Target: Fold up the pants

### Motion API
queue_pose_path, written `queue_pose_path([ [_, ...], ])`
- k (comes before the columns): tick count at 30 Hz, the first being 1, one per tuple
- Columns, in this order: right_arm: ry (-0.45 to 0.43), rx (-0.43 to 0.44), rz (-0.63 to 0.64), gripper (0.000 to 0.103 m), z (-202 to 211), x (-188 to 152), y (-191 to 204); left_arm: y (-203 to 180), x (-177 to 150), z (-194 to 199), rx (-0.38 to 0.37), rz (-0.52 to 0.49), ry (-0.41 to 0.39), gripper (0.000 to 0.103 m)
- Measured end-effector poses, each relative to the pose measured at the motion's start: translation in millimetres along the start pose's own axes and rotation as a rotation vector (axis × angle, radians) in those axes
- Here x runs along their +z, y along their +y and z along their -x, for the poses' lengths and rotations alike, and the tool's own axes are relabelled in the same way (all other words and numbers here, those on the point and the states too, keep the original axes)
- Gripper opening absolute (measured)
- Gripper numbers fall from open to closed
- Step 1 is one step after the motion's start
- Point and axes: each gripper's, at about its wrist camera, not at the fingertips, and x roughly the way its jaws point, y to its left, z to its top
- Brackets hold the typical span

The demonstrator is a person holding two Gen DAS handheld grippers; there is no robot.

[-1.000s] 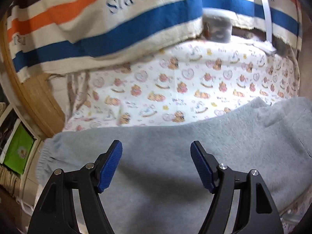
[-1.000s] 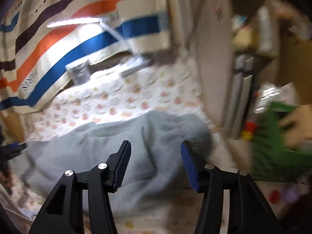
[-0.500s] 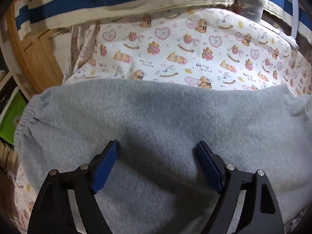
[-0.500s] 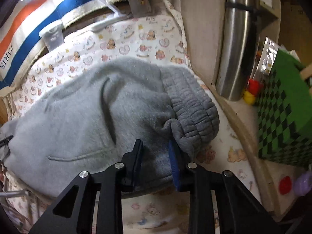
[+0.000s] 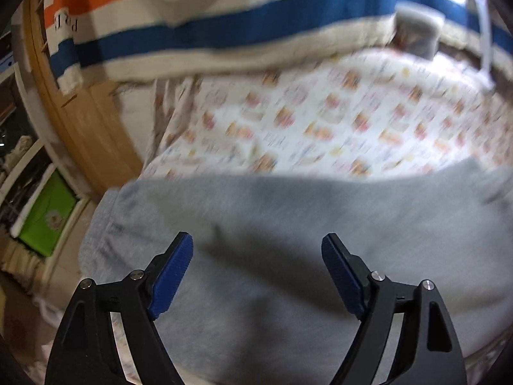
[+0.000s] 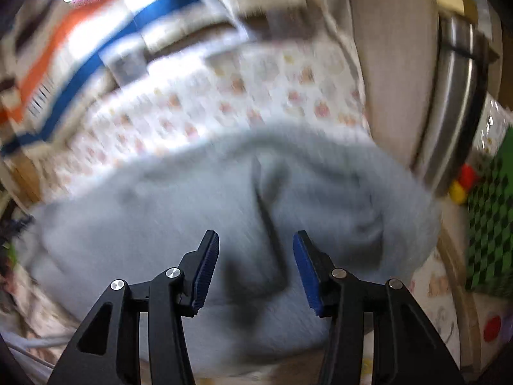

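Pants (image 5: 288, 240), grey sweat fabric, are lying across the printed sheet (image 5: 320, 122) that is covering the worktop, their long axis running left to right along the near edge. In the left wrist view one gathered end is reaching toward the worktop's left edge; in the right wrist view (image 6: 224, 199) the other end is bunching near the right edge, close to a steel flask (image 6: 455, 112) and a green checkered box (image 6: 490, 224). Compared with half a second earlier, the right gripper (image 6: 256, 256) is no longer pinching the cloth: its blue pads are now standing apart with a clear gap, and it is hovering above a dark crease in the fabric. The left gripper (image 5: 256, 263) has pulled back and up, so that the striped blanket (image 5: 224, 25) along the far edge is filling more of its view. Its pads are spread wide, holding nothing, pointing forward over the grey cloth. Both views are showing motion blur.
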Motion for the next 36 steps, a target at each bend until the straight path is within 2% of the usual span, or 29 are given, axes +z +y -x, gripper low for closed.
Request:
queue_pose_path([
  [1,0.018,-0.029,0.01,0.048,-11,-9,-3,6,-6,-10,0.026,0.003,0.032,0.081],
  [3,-0.005,-0.031,0.024,0.048,-14,-17,-5,19,-20,-29,0.073,0.008,0.093,0.081],
  [4,-0.014,-0.048,0.043,0.048,-13,-20,-2,26,-26,-38,0.089,0.013,0.118,0.088],
  [5,-0.014,-0.062,0.053,0.048,-13,-20,0,37,-32,-38,0.054,0.057,0.079,0.096],
  [6,-0.012,-0.072,0.055,0.048,-13,-19,2,46,-36,-40,0.047,0.084,0.095,0.097],
  [7,-0.004,-0.079,0.051,0.048,-13,-17,3,53,-37,-38,0.018,0.106,0.098,0.093],
  [8,0.004,-0.08,0.046,0.048,-12,-13,4,57,-38,-34,0.016,0.107,0.09,0.085],
  [9,0.004,-0.077,0.042,0.048,-8,-9,5,59,-39,-26,0.029,0.096,0.072,0.082],
  [11,-0.016,-0.068,0.035,0.048,4,-1,7,70,-40,-5,0.054,0.083,0.008,0.082],
  [13,-0.057,-0.055,0.034,0.048,20,8,9,89,-39,11,0.051,0.119,-0.02,0.084],
  [15,-0.09,-0.027,0.041,0.048,35,14,15,120,-39,17,0.026,0.2,-0.005,0.089],
  [18,-0.115,-0.003,0.057,0.051,45,19,24,157,-43,8,0.006,0.31,0.066,0.09],
  [20,-0.11,0.001,0.072,0.051,44,19,33,177,-53,-3,-0.06,0.408,0.121,0.09],
  [23,-0.086,0.001,0.076,0.051,34,15,42,200,-76,-20,-0.225,0.605,0.19,0.09],
  [26,-0.059,0.009,0.079,0.051,25,11,49,216,-90,-33,-0.254,0.733,0.191,0.089],
  [28,-0.057,0.01,0.094,0.051,26,10,54,223,-94,-44,-0.285,0.785,0.203,0.09],
  [30,-0.069,-0.001,0.113,0.051,31,11,58,226,-92,-45,-0.304,0.799,0.173,0.09],
  [31,-0.078,-0.005,0.121,0.051,34,12,60,227,-89,-48,-0.317,0.8,0.167,0.088],
  [33,-0.091,-0.013,0.132,0.051,40,14,62,226,-86,-49,-0.324,0.804,0.146,0.077],
  [34,-0.094,-0.015,0.133,0.051,42,15,63,224,-83,-53,-0.321,0.797,0.151,0.065],
  [35,-0.094,-0.014,0.132,0.051,42,16,63,221,-80,-59,-0.315,0.787,0.168,0.059],
  [36,-0.094,-0.013,0.131,0.051,43,16,64,220,-78,-61,-0.298,0.778,0.166,0.059],
])
